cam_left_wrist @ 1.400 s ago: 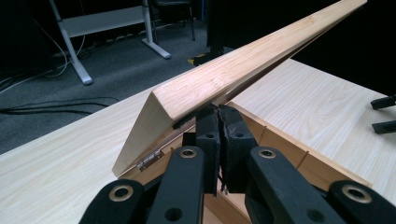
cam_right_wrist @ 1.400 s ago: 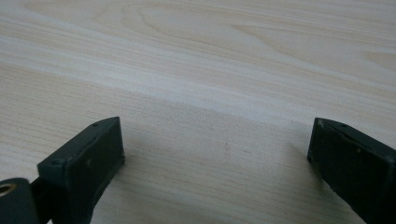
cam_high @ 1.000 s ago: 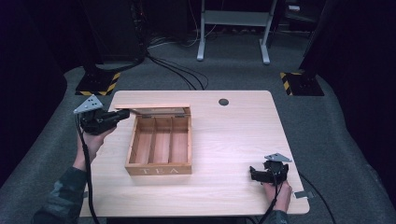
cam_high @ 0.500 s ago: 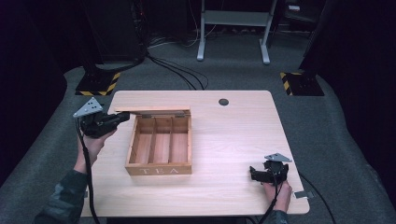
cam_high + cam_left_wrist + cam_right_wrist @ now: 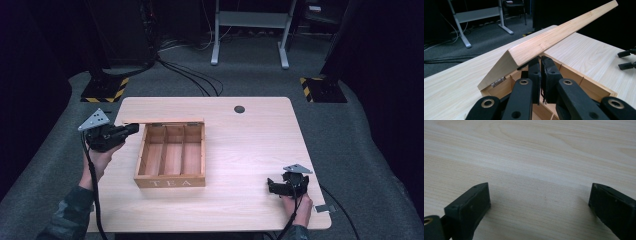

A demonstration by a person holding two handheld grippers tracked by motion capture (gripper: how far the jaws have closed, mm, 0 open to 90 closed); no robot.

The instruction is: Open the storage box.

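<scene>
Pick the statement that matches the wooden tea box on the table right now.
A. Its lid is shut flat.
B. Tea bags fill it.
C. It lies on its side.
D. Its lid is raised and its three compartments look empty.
D: the lid of the tea box is tilted up above the left gripper, and the high view shows three bare compartments.

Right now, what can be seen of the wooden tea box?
The tea box is light wood with TEA lettered on its near front wall. Three long compartments inside look empty. Its hinged lid is raised, tilted back on small metal hinges at the far edge. The left gripper, jaws nearly closed, sits under the lid. The box rests left of centre on the table.
</scene>
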